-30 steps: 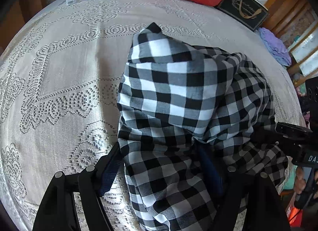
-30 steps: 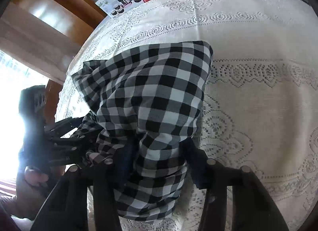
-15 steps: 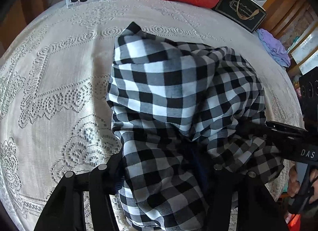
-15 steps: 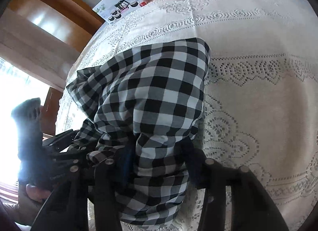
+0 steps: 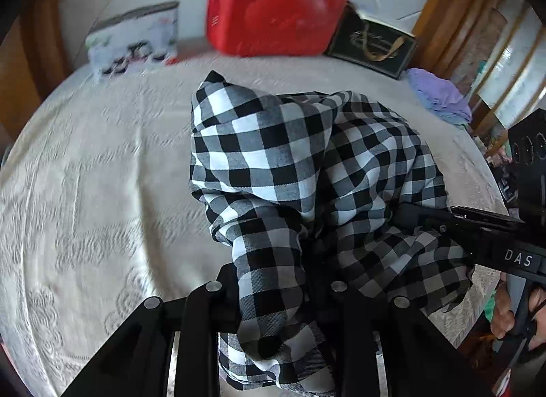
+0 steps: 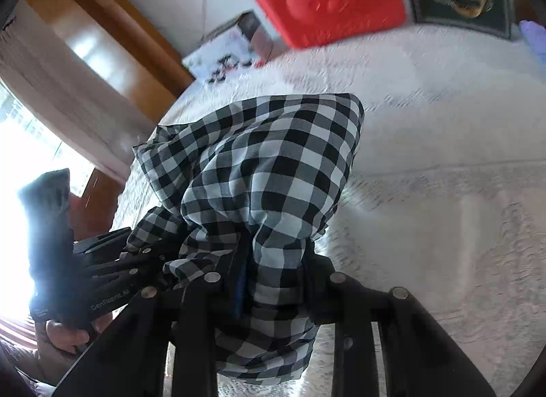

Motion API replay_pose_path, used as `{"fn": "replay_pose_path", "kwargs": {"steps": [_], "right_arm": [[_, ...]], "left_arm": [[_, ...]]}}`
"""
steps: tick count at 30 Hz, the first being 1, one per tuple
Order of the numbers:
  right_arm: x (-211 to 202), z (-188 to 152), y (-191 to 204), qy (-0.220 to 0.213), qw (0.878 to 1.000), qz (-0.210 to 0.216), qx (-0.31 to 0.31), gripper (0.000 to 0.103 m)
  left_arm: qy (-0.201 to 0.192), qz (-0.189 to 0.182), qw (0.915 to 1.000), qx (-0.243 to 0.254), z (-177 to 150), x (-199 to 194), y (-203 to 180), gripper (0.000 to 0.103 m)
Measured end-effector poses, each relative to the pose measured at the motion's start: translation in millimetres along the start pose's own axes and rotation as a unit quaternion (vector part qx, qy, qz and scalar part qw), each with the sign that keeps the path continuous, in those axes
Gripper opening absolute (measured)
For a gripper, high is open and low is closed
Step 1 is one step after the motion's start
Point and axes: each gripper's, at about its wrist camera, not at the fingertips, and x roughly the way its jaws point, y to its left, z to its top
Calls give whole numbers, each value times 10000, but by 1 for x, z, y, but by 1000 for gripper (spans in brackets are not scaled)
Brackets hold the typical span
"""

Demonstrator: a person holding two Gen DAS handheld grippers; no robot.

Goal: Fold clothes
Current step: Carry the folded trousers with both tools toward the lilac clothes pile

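Checked garment (image 5: 290, 165) now lifted, both grippers (image 5: 273, 281) (image 6: 273, 274) clamped on it; red bag (image 5: 273, 8) beyond.

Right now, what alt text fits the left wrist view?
The left tool is shut on a black-and-white checked garment bunched over a lace tablecloth, with the right tool gripping it from the right. A red bag, two boxes and a purple cloth sit beyond.
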Motion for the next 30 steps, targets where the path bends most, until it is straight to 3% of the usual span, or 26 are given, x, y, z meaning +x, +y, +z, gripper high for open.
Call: {"fn": "replay_pose_path", "kwargs": {"steps": [3, 14, 23, 30], "right_arm": [[-16, 0, -7, -148, 9998, -130, 89, 26], [-81, -7, -91, -437, 9976, -334, 411, 26], [-138, 8, -191, -221, 9993, -226, 208, 26], [-174, 12, -246, -214, 9985, -371, 346, 26]], "left_arm": [[38, -81, 9999, 128, 14, 13, -28, 26], [105, -223, 9982, 548, 48, 50, -142, 26], [208, -166, 9988, 403, 60, 84, -257, 26], [344, -341, 9972, 568, 71, 103, -318, 26]]}}
